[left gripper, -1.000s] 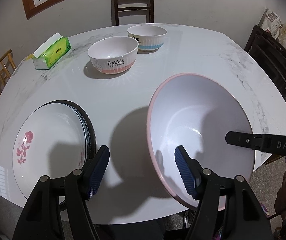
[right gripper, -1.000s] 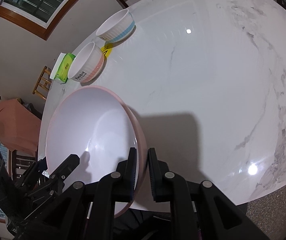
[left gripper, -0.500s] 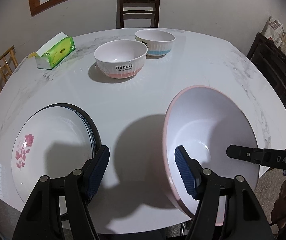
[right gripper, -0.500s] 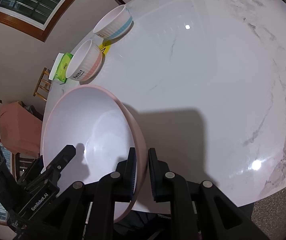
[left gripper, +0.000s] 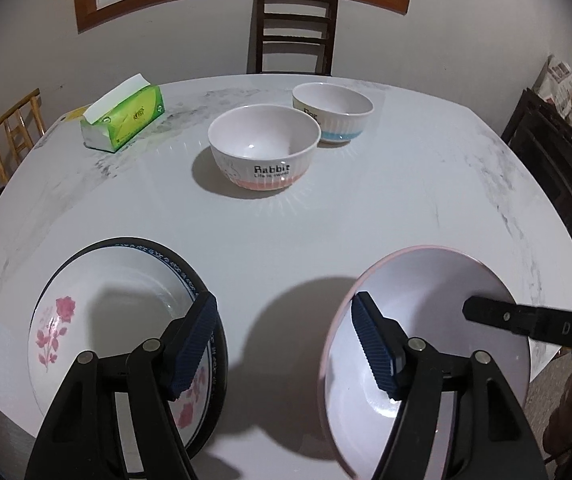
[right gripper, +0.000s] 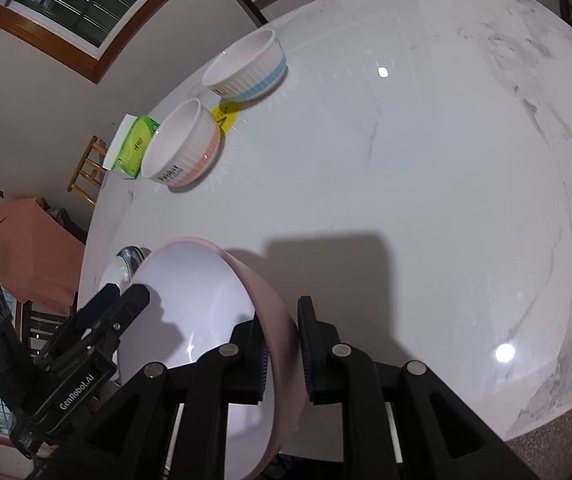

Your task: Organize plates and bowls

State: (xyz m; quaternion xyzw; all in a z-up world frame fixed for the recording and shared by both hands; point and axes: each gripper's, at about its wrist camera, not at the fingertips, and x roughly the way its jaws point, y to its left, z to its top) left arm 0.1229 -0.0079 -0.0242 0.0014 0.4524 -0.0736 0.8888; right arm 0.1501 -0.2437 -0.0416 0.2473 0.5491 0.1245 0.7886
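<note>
My right gripper (right gripper: pixel 281 354) has its jaws pinching the near rim of the pink bowl (right gripper: pixel 201 308), one finger inside the wall and one outside, so the bowl hangs tilted above the near edge of the worktop (right gripper: pixel 406 184), its mouth facing my left side. My left gripper (left gripper: pixel 283 340) has its jaws spread with nothing between them; its right finger sits in front of the pink bowl's inner wall without pressing it, as far as I can tell.

What matters most, I judge, is that the flowered plate (left gripper: pixel 85 320), nested on a dark-rimmed plate (left gripper: pixel 173 256), lies low and to the left of the bowl, under my left gripper, so my left hand is nearer to it. The Rabbit bowl (left gripper: pixel 263 148) and the blue-banded bowl (left gripper: pixel 332 114) stand well ahead, just beside each other.

The worktop is glossy pale marble. A tissue pack (left gripper: pixel 123 118) sits at its far left, a chair (left gripper: pixel 292 32) beyond.
</note>
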